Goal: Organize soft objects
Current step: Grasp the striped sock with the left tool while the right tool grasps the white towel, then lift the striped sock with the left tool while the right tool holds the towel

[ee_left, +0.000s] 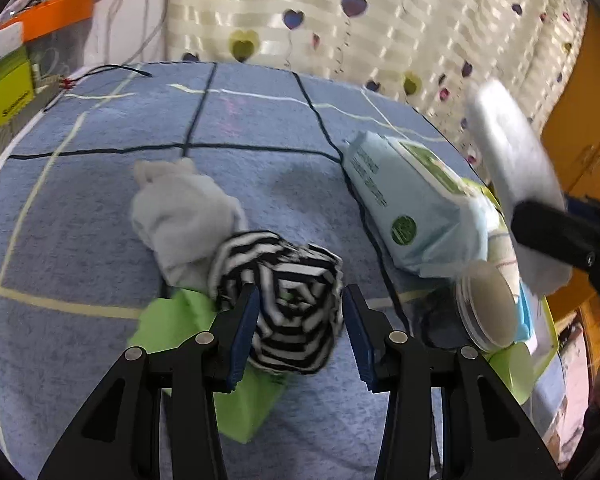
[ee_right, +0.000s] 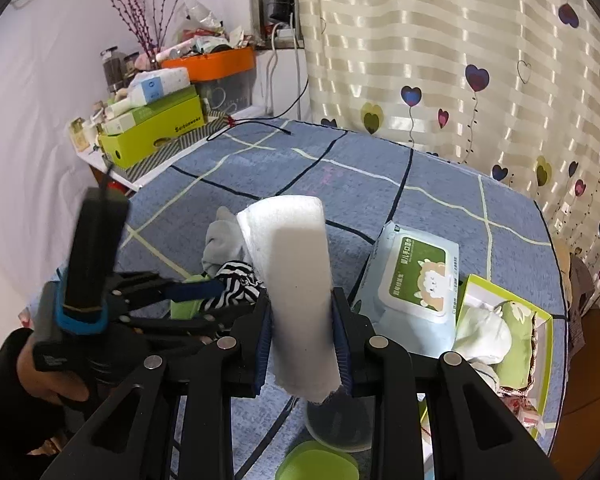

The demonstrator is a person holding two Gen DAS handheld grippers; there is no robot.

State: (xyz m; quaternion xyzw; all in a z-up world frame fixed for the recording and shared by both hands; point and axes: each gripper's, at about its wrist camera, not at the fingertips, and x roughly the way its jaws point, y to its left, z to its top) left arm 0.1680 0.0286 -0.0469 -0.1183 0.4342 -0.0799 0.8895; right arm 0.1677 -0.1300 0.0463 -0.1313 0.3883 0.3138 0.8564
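A black-and-white striped cloth bundle point(ee_left: 288, 304) rests on a green cloth point(ee_left: 168, 324) on the blue checked blanket point(ee_left: 100, 208). My left gripper point(ee_left: 300, 320) is shut on the bundle, with a blue pad against each flat side. A pale grey sock point(ee_left: 180, 208) lies just beyond it. My right gripper point(ee_right: 302, 312) is shut on an upright white foam-like roll point(ee_right: 296, 280), held above the blanket. The left wrist view shows that roll point(ee_left: 512, 160) at the right edge. In the right wrist view the left gripper point(ee_right: 204, 300) and the hand holding it are at the left.
A wet-wipes pack point(ee_right: 416, 280) lies right of centre, beside a green box point(ee_right: 544, 344) with white cloth inside. A clear jar point(ee_left: 484, 304) and a green lid point(ee_right: 316, 464) are near the front. A cluttered shelf point(ee_right: 156, 132) stands far left, a curtain point(ee_right: 460, 60) behind.
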